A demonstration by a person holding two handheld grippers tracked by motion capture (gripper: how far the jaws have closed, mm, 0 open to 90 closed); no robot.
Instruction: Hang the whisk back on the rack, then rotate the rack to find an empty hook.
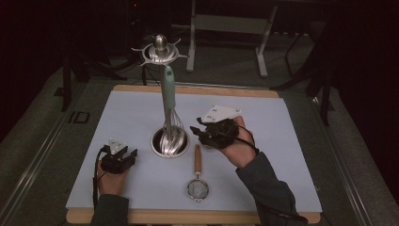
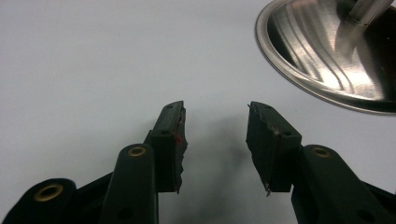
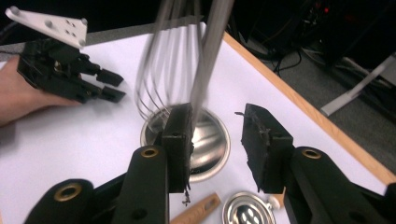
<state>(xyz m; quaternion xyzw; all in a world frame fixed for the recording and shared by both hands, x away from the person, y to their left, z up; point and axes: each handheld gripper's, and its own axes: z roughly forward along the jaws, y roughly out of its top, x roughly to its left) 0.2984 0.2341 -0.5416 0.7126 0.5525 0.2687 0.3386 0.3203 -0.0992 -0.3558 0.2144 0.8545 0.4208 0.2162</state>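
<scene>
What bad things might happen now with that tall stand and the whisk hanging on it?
1. The right hand-held gripper is open close beside the whisk; a bump might swing the whisk or tip the tall stand.
2. The small strainer lies on the mat just below that hand; a sleeve might nudge it.
3. The left hand-held gripper rests open near the stand's shiny base, not holding it steady.

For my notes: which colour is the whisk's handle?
Pale mint green; the whisk's handle shows best in the high view.

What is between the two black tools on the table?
The shiny round stand base with the whisk hanging over it sits between the left tool and the right tool, seen in the high view.
</scene>
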